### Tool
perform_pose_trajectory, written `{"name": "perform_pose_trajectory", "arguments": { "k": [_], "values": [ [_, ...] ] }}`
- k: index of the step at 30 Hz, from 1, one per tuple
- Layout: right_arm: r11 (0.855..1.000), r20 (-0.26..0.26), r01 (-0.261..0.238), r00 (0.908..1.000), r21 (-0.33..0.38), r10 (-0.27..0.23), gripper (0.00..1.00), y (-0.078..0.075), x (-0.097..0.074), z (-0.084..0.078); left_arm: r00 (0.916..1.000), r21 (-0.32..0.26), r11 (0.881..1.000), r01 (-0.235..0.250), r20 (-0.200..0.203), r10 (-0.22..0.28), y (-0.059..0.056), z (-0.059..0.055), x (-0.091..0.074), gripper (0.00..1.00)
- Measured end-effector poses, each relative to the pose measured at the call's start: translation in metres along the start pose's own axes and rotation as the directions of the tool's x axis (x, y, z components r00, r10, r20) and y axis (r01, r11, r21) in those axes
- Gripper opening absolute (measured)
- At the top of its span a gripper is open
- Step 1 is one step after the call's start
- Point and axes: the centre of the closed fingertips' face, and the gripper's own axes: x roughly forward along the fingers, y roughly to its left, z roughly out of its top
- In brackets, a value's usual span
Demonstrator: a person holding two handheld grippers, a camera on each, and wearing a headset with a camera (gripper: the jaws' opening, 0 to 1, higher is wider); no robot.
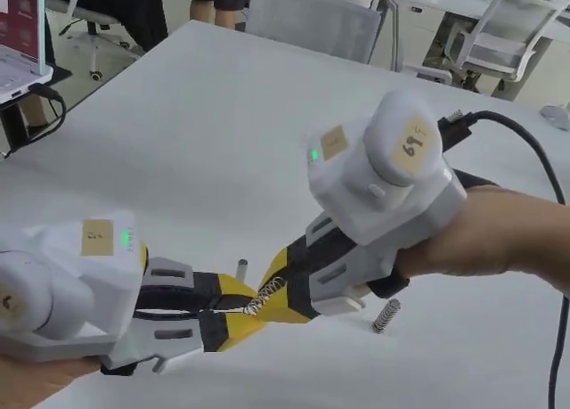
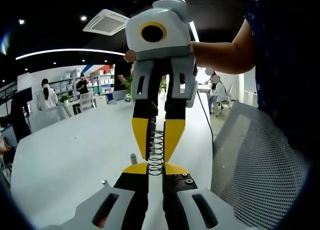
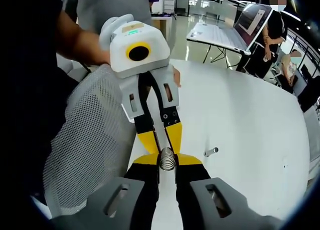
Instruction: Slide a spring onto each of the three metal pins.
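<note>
Fingers point(image 1: 283, 268) of the right gripper point(image 1: 267, 293) are clamped on a spring point(image 2: 156, 149) just over the near edge of the table point(image 1: 223, 142), while those of the left gripper point(image 1: 245, 318) are pinched on what we take for a pin hidden in the coil, so we judge threading underway, and next we need a straight, aligned push.

Head view bright, even overhead light — white tabletop point(image 1: 223, 133) nearly blown out, little texture. Faint soft shadows under the right gripper point(image 1: 264, 298) and beside the loose spring point(image 1: 385, 315) toward the tabletop's near edge. Slightly soft overall; pin point(image 1: 218, 313) in the left gripper point(image 1: 249, 322) reads as a faint thin line. Both gripper views dimmer, with heavy fisheye bending toward the edges. Left gripper view: ceiling strip light point(image 2: 65, 51) glares against a dark ceiling. Right gripper view: held spring point(image 3: 168, 160) fairly sharp — background soft, glare on the shiny floor point(image 3: 200, 34).
</note>
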Motion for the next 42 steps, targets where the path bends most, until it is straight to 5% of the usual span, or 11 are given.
{"name": "perform_pose_trajectory", "arguments": {
  "k": [12, 31, 42],
  "values": [
    [0.999, -0.081, -0.025, 0.9964, -0.037, 0.022, 0.09, 0.003, 0.005, -0.005, 0.9994, 0.024, 1.000, 0.011, -0.032, -0.010, -0.002, -0.006, 0.002, 0.02],
    [0.999, -0.102, -0.019, 0.9946, -0.041, 0.015, 0.08, -0.001, 0.009, -0.003, 0.9997, 0.006, 1.000, 0.000, -0.026, 0.000, 0.003, -0.010, 0.005, 0.03],
    [0.999, -0.112, -0.009, 0.9936, -0.039, 0.004, 0.08, -0.008, 0.009, -0.003, 0.9986, -0.047, 0.998, -0.032, -0.044, 0.030, 0.008, -0.025, -0.001, 0.21]
  ]
}}
